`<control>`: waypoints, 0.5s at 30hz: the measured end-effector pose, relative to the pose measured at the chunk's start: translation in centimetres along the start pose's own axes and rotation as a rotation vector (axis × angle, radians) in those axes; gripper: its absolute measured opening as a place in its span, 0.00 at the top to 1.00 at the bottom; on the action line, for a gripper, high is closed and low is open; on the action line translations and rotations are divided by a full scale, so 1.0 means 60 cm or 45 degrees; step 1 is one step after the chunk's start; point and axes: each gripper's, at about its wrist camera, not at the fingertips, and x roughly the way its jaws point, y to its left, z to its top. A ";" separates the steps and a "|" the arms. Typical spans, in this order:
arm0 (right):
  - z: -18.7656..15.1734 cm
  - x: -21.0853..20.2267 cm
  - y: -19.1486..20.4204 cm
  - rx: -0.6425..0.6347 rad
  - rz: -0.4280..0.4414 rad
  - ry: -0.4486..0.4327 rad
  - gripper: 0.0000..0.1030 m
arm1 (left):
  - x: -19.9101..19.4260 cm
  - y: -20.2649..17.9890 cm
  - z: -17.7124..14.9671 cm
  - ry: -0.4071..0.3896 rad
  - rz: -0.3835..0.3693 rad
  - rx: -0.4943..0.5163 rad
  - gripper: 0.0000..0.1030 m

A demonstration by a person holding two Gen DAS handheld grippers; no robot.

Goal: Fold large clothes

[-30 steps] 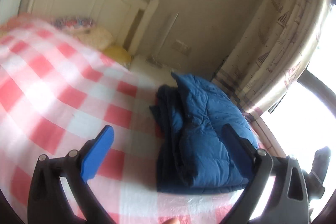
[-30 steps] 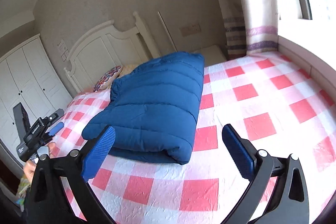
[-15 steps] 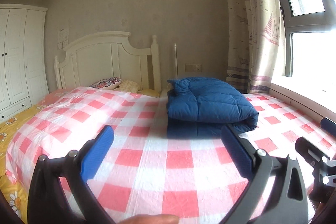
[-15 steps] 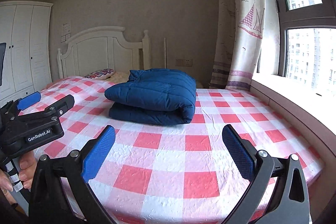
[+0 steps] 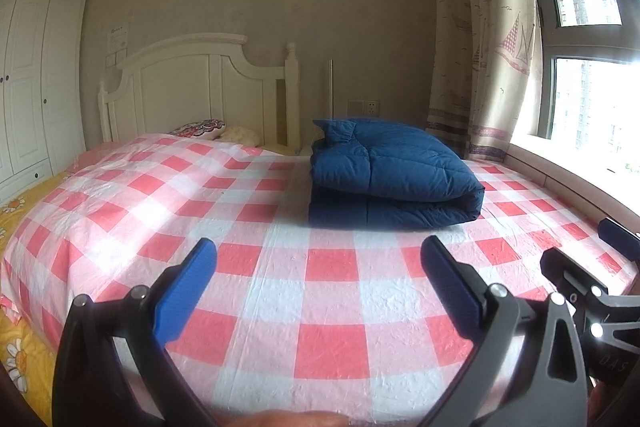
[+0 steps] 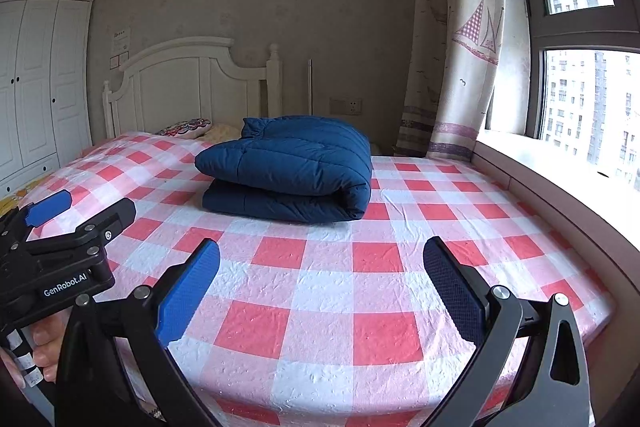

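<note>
I am holding both grippers, left gripper (image 5: 318,269) and right gripper (image 6: 320,267), wide and empty; the jacket (image 6: 292,167) ahead is looking soft, bulky, slippery, so I am favouring its rolled edge.

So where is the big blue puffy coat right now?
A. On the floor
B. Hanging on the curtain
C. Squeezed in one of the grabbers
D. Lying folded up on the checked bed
D: the blue coat lies folded in a bundle on the red-and-white checked bed cover, while the left gripper and the right gripper are both open, empty and well short of it.
</note>
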 end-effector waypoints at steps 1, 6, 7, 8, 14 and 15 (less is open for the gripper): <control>0.000 0.000 -0.001 0.002 0.001 -0.001 0.05 | 0.000 0.000 0.000 -0.001 0.000 0.000 0.02; -0.003 -0.001 -0.002 0.000 0.006 -0.002 0.05 | -0.003 -0.001 0.000 -0.011 0.003 0.006 0.02; -0.003 -0.001 -0.002 0.000 0.009 -0.002 0.05 | -0.003 -0.001 0.000 -0.011 0.002 0.008 0.02; -0.003 -0.001 -0.002 0.000 0.011 -0.002 0.05 | -0.003 -0.001 0.000 -0.011 0.002 0.009 0.02; -0.005 -0.003 0.002 -0.012 0.016 -0.008 0.05 | -0.003 -0.001 -0.001 -0.010 0.002 0.010 0.02; -0.005 -0.004 0.003 -0.014 0.018 -0.009 0.05 | -0.003 -0.001 0.000 -0.010 0.001 0.010 0.02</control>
